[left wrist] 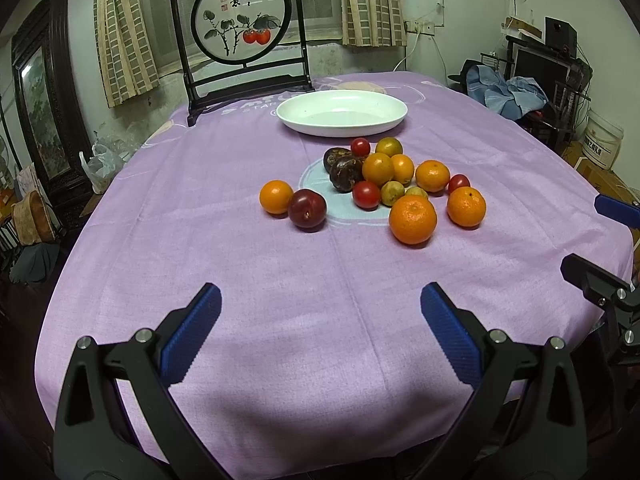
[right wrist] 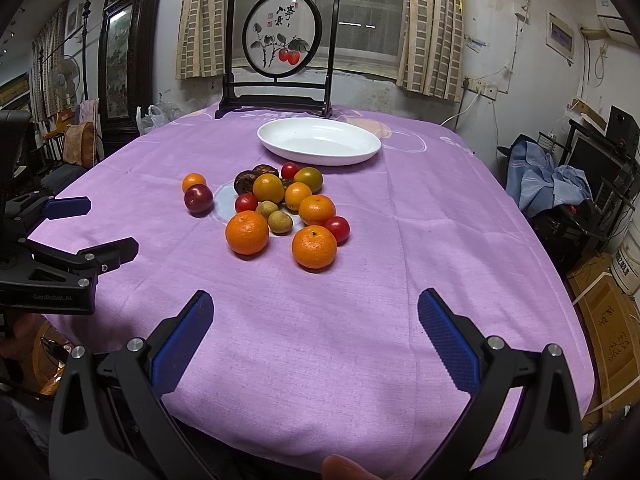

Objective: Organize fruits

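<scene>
1. Left gripper (left wrist: 320, 300) hangs over the near part of the purple tablecloth (left wrist: 280, 320), blue-padded fingers (left wrist: 192, 332) spread wide, nothing between them.
2. Right gripper (right wrist: 316, 304) same: jaws wide apart, holding nothing, low over the near cloth. It also shows at the right edge of the left wrist view, and the left gripper shows at the left edge of the right wrist view.
3. Fruit pile (left wrist: 396, 180) sits mid-table, well ahead of both grippers, on a pale blue patch of the cloth.
4. Nearest fruits: two mandarins, the front one (left wrist: 413, 219) and one just to its right (left wrist: 466, 206), close but apart.
5. A dark red plum (left wrist: 307, 210) touches a small orange (left wrist: 276, 197), set off to the left of the main pile.
6. Pile also has cherry tomatoes (left wrist: 366, 195), small yellow-green fruits (left wrist: 392, 193) and two dark brown wrinkled fruits (left wrist: 345, 173), packed touching.
7. White oval dish (left wrist: 304, 118) lies beyond the pile, nothing in it.
8. Black-framed round painting stand (left wrist: 240, 20) stands upright at the far table edge behind the dish.
</scene>
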{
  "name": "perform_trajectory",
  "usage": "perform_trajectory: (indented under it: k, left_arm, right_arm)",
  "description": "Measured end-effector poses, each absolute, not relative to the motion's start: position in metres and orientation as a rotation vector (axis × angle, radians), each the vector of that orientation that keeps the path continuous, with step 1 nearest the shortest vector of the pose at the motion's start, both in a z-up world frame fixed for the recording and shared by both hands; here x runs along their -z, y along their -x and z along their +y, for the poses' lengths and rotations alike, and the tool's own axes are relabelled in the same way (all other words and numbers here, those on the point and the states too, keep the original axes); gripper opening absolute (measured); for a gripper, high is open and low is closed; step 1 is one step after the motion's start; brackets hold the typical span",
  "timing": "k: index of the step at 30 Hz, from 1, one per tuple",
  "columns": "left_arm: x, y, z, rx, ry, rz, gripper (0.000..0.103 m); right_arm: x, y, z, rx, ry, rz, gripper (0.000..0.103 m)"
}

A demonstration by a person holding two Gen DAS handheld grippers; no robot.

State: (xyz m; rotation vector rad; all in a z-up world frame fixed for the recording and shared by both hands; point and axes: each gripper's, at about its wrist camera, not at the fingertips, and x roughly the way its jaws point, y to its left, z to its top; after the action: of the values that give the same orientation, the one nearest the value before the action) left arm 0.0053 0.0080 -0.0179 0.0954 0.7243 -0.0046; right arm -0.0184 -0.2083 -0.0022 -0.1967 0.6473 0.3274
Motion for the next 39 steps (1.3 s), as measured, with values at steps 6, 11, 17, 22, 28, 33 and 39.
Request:
perform_trajectory:
  k: [6,11,17,22,28,33,39]
  left_arm:
    - [0.019,-0.006,0.007,0.003,-0.096,0.729,0.101]
    - [0.019,-0.006,0.007,0.003,-0.095,0.733,0.101]
    - [0.024,-0.008,0.014,0.004,-0.079,0.744,0.101]
    - [0.033,-0.015,0.032,-0.003,-0.040,0.768,0.101]
    - [0.041,-0.019,0.050,0.000,-0.019,0.755,0.101]
    - [0.042,-0.025,0.054,0.056,0.010,0.741,0.101]
    - [0.035,-0.033,0.047,0.104,0.010,0.702,0.101]
  right_arm:
    - [0.004,0.017,-0.207,-0.333,0.201,0.648,0.102]
    - [0.006,0.014,-0.206,-0.345,0.196,0.660,0.102]
    - [0.011,0.013,-0.198,-0.393,0.229,0.637,0.102]
    - [0.022,-0.015,-0.194,-0.375,0.229,0.648,0.100]
    - [0.050,-0.075,-0.197,-0.354,0.145,0.839,0.074]
    - [0.057,-0.099,-0.186,-0.376,0.154,0.880,0.068]
    - [0.063,-0.109,-0.181,-0.403,0.173,0.910,0.044]
